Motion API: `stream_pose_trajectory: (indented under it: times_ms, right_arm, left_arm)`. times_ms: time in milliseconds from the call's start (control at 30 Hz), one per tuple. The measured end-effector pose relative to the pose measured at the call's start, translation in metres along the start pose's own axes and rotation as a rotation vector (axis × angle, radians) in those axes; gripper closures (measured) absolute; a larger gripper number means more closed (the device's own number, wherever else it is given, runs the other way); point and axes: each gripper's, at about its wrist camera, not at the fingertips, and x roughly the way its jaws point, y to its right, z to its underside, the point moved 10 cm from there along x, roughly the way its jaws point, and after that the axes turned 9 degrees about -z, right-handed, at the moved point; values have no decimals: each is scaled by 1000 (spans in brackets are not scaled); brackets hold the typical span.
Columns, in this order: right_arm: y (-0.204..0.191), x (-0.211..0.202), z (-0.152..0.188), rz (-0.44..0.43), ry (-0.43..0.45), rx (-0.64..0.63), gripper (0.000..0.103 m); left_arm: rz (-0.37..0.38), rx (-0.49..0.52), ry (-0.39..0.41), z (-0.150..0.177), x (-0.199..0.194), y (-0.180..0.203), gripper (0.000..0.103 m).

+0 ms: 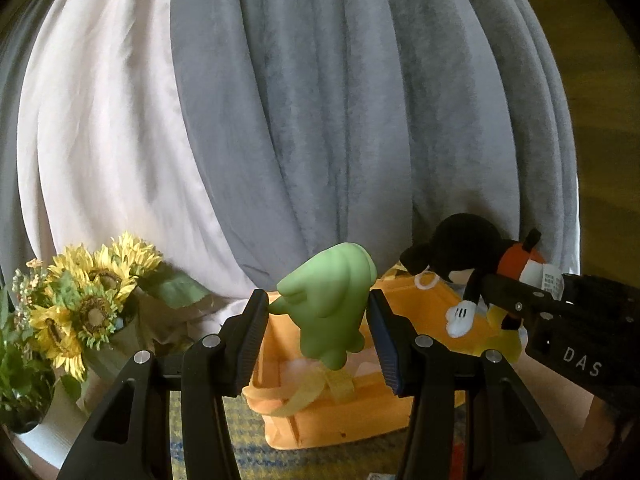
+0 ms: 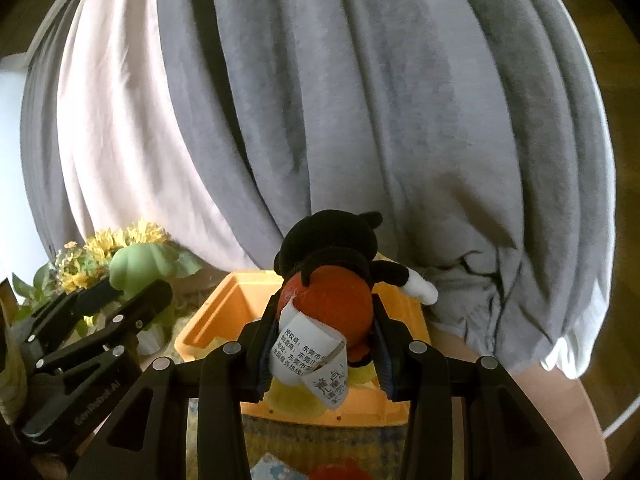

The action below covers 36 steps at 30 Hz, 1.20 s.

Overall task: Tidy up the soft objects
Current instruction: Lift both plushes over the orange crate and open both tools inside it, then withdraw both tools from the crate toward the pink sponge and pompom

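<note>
At the lower left of the left wrist view, a bunch of sunflowers (image 1: 86, 300) stands in paper wrapping, apart from the work. In the lower centre, the left gripper (image 1: 318, 320) has its fingers (image 1: 254, 334) closed on a green soft toy (image 1: 328, 304), carried in the air above an orange bin (image 1: 340, 420), seemingly so it can drop inside. To the right, the right gripper (image 2: 322, 334) clamps a black and red plush mouse (image 2: 332, 280) by its red body, paper label hanging, also over the bin and likely bound for it. The bin sits on a yellow and blue patterned cloth (image 1: 248, 452) covering the surface. Behind everything hang grey curtains (image 1: 340, 120) with a pale sheer panel (image 1: 100, 140) on the left.
</note>
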Motion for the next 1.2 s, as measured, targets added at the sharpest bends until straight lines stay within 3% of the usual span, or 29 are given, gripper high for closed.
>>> stream_pose_trajectory:
  times_ms: [300, 867, 933, 1000, 1067, 1200]
  right_arm:
    - [7, 49, -6, -22, -54, -27, 62]
    - [44, 135, 28, -3, -233, -5, 62]
    - [48, 140, 31, 2, -248, -6, 61]
    - [50, 144, 32, 16, -254, -6, 58]
    - [54, 143, 29, 43, -234, -24, 45]
    - [61, 134, 20, 103, -193, -46, 38]
  left_arm:
    - [-7, 0, -35, 2, 45, -3, 53]
    - [7, 89, -229, 46, 137, 15, 53]
    - [4, 105, -240, 48, 140, 17, 45]
    - [-8, 108, -235, 47, 141, 16, 26]
    - [-15, 104, -228, 46, 141, 15, 25]
    - [-24, 95, -228, 44, 136, 12, 18]
